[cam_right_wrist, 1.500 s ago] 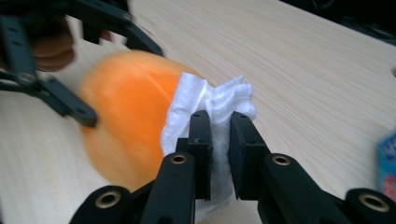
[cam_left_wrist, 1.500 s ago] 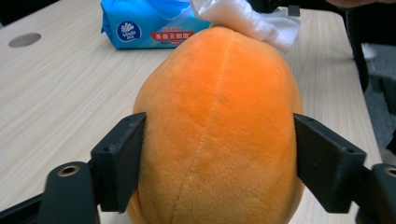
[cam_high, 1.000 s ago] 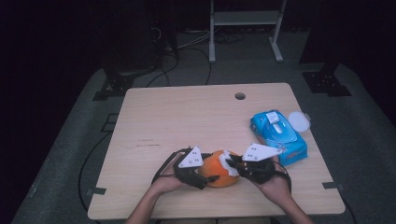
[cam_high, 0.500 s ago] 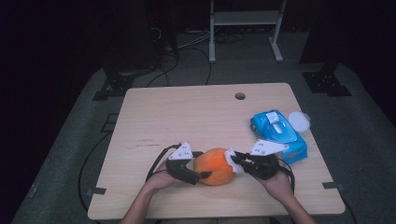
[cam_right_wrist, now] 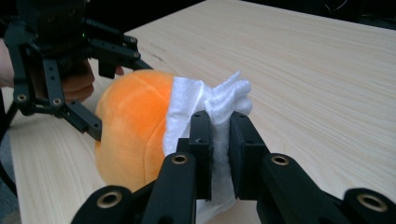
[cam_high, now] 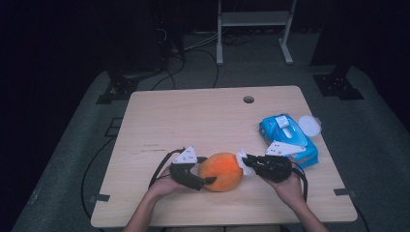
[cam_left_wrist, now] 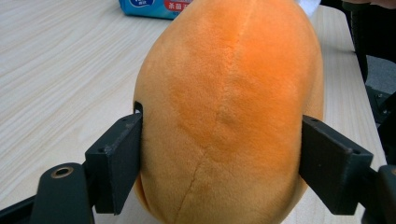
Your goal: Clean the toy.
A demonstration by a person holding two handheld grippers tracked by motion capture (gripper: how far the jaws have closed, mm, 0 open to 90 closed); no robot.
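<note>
Plush orange (cam_high: 221, 171) lying lengthways between claws: left claw (cam_high: 205, 181) loosening around it, right claw (cam_high: 245, 163) pinching tissue (cam_right_wrist: 205, 105).

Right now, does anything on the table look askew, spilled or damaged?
Nothing stands out. The orange plush lies between the left gripper's jaws; the right gripper pinches a white wipe against it. The wipes pack sits intact, with its white lid lying beside it.
</note>
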